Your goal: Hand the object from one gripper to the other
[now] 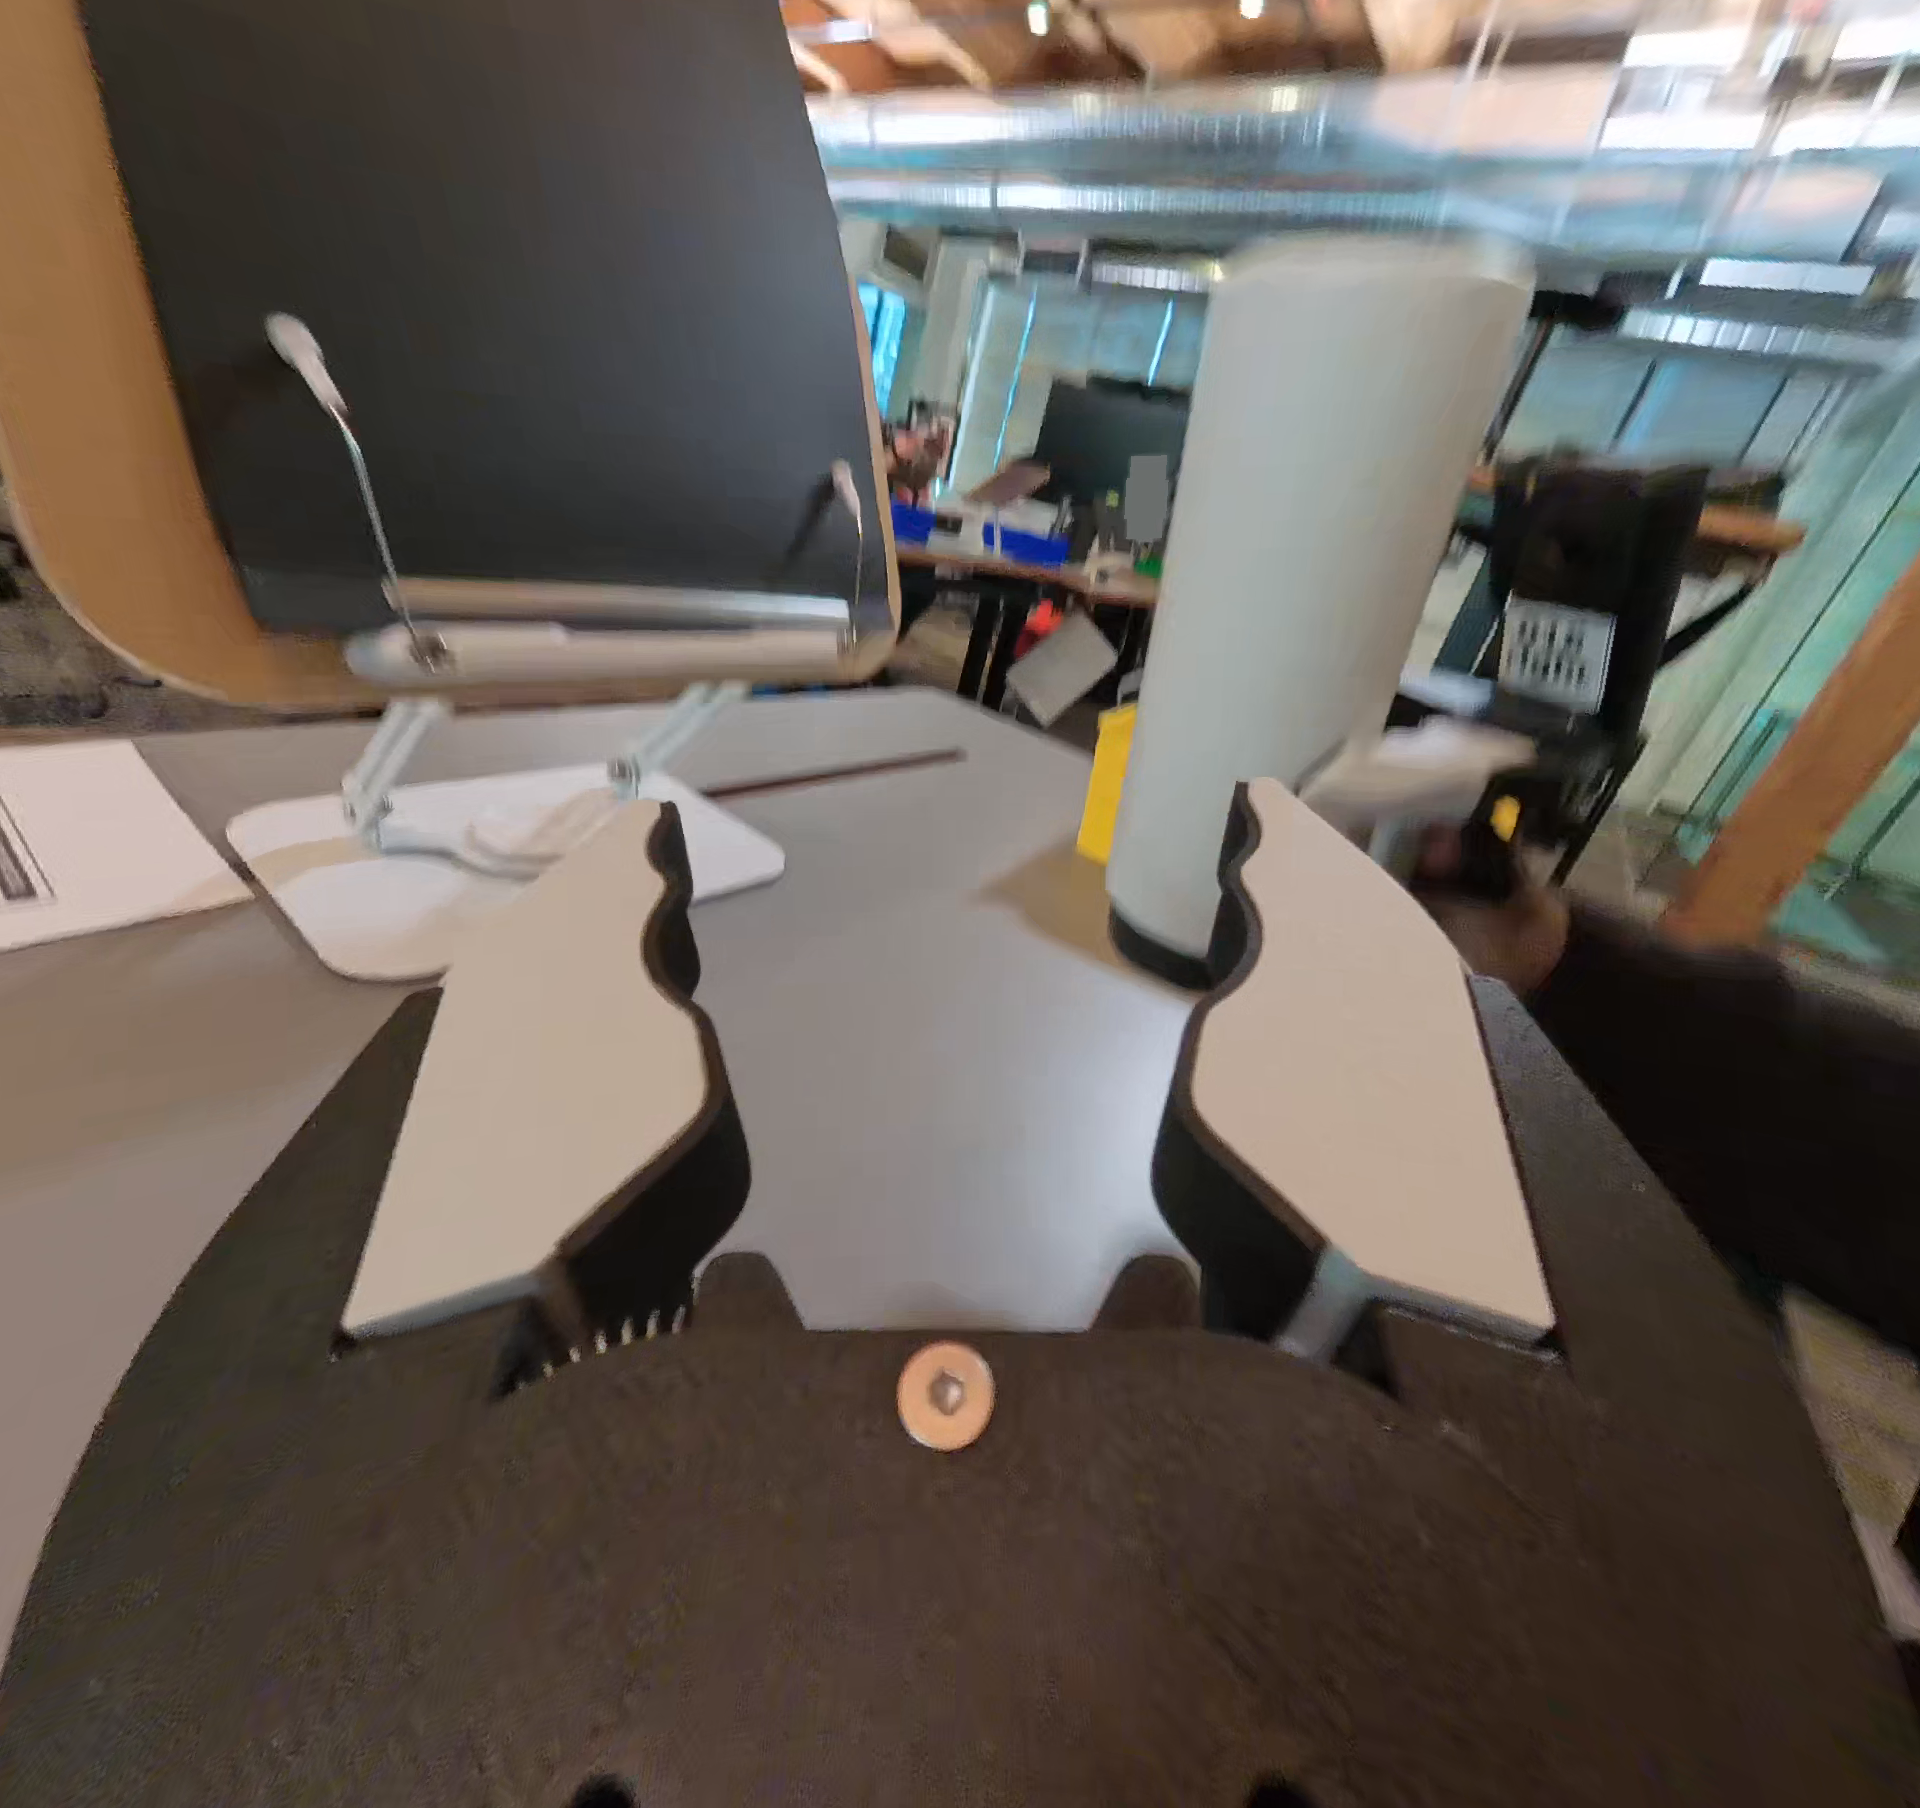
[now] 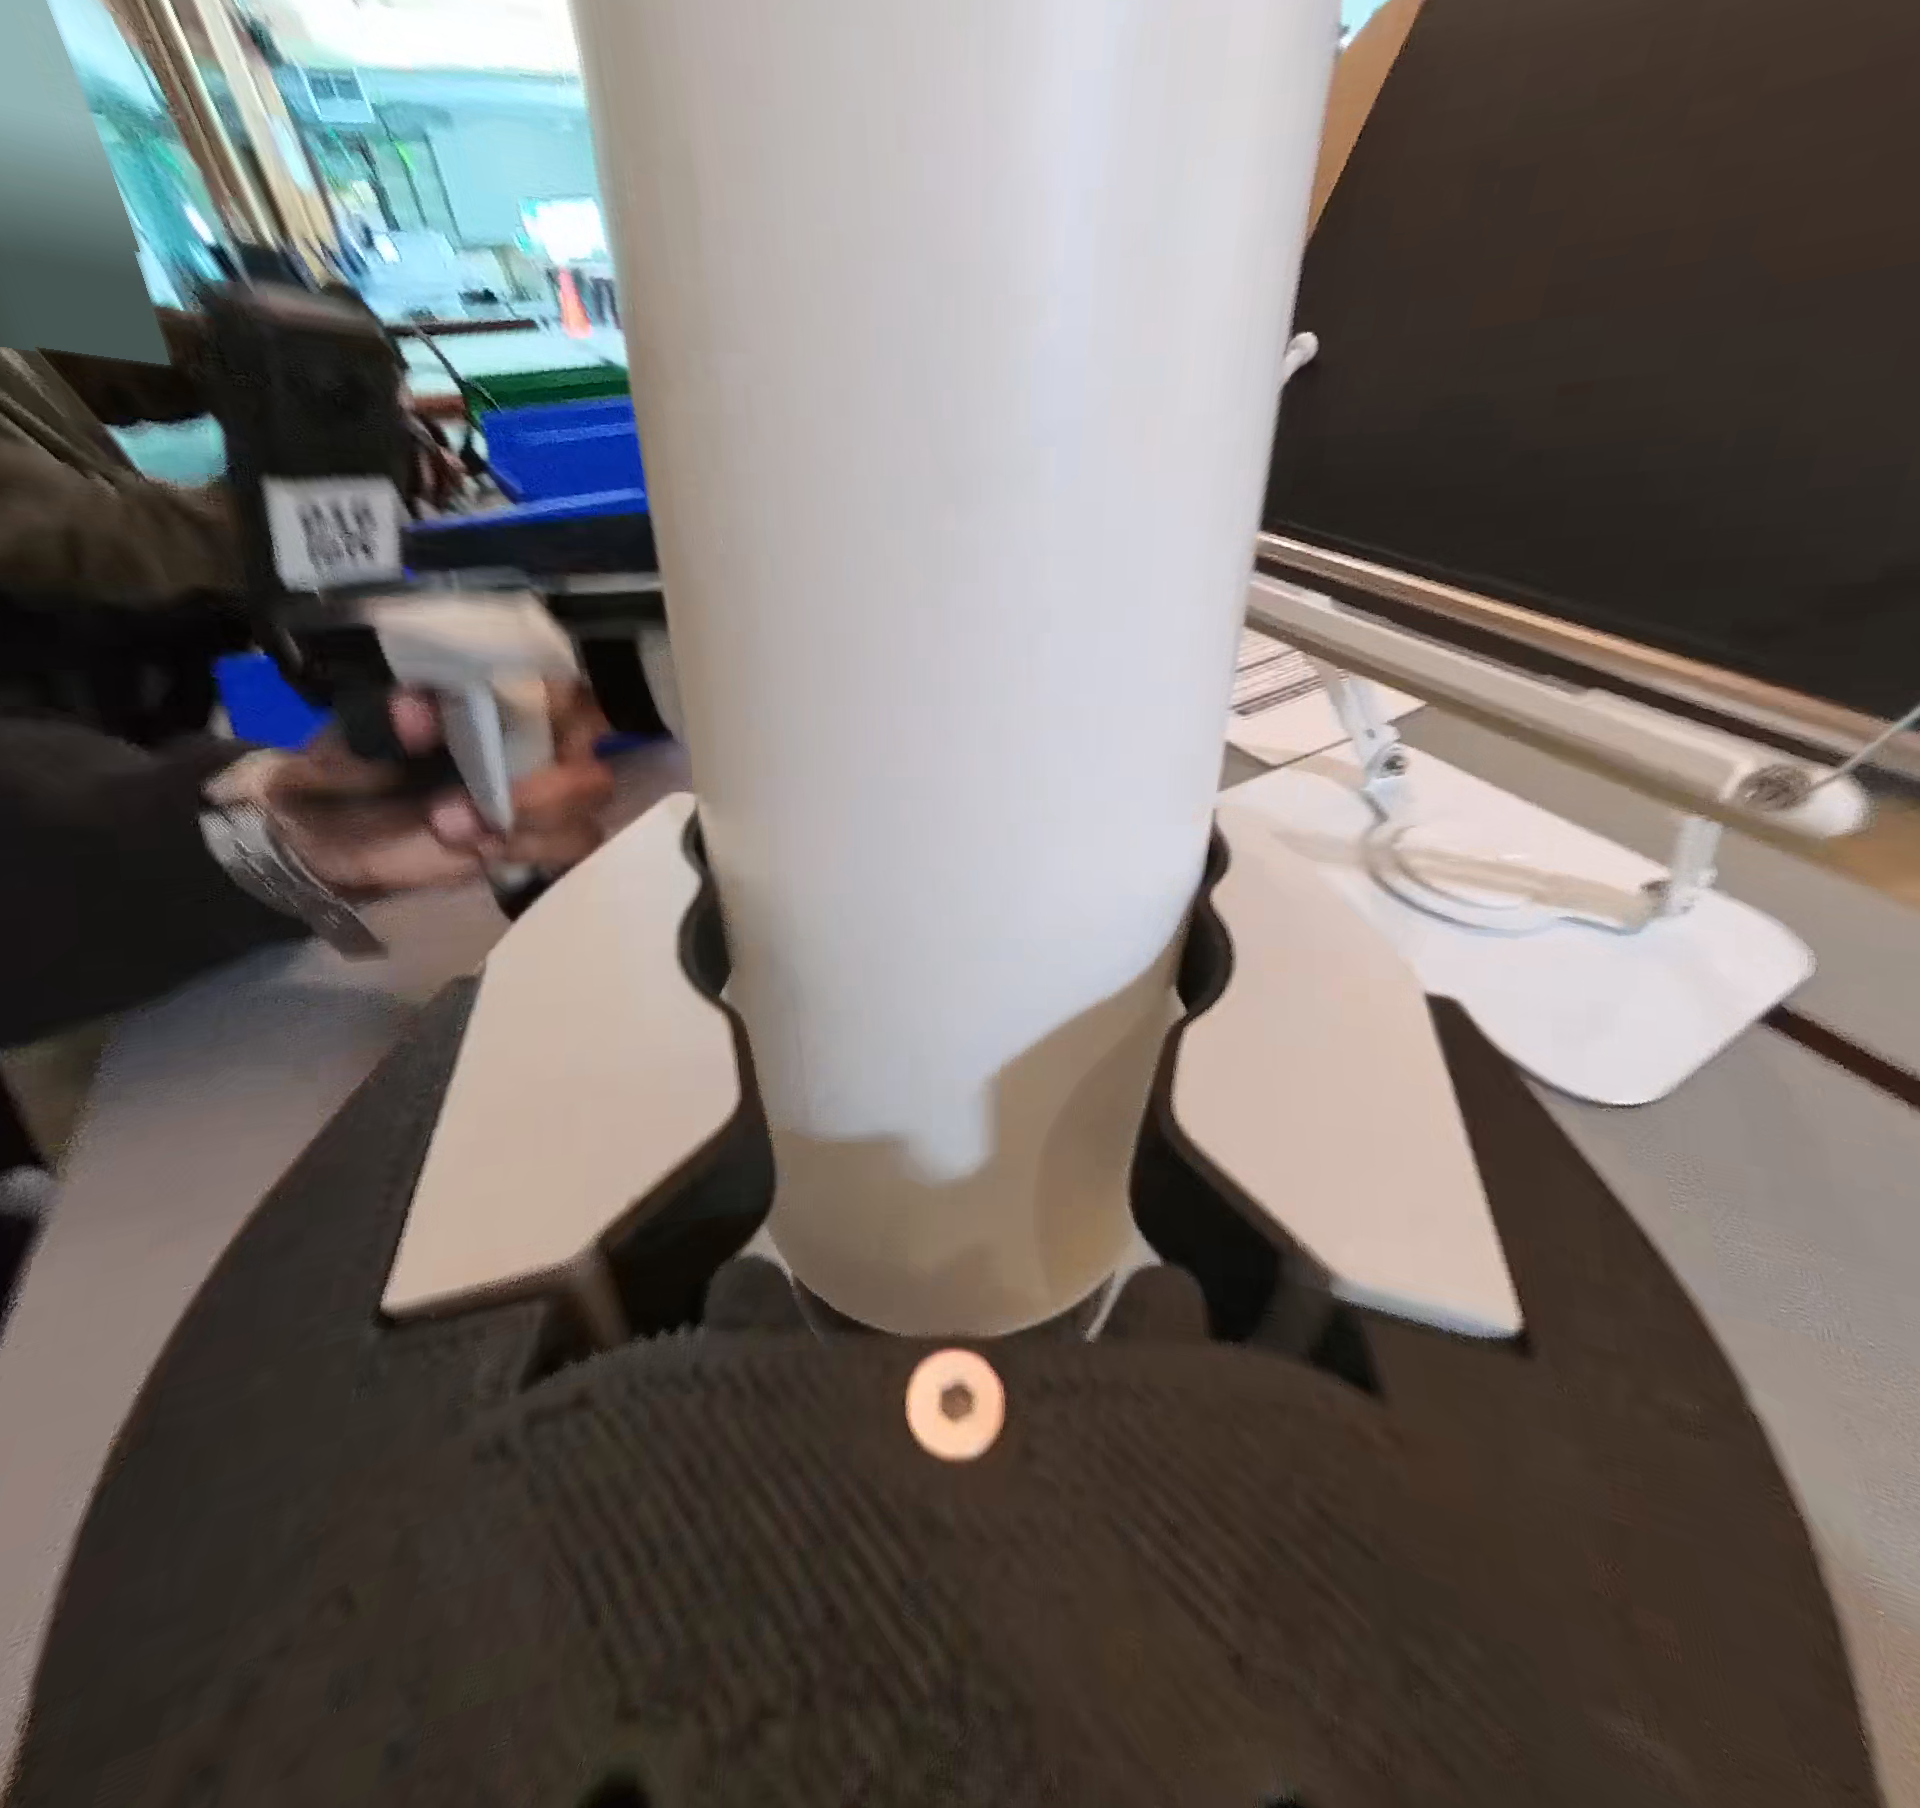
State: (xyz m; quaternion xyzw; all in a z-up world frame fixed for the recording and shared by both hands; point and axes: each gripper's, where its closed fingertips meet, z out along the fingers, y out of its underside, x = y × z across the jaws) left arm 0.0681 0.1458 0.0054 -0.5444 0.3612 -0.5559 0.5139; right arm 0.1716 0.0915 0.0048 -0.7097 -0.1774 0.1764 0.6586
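A tall white tumbler with a black base stands upright on the grey table, just ahead of my left gripper's right fingertip. My left gripper is open and empty, low over the table, and the tumbler is outside its jaws. In the right wrist view the tumbler fills the space between the fingers of my right gripper, which press on both sides low on its body. The right gripper shows blurred behind the tumbler. The left gripper shows blurred at the left, held by a hand.
A white stand holding a dark board sits at the back left of the table and also shows in the right wrist view. A sheet of paper lies at the far left. A yellow object is behind the tumbler.
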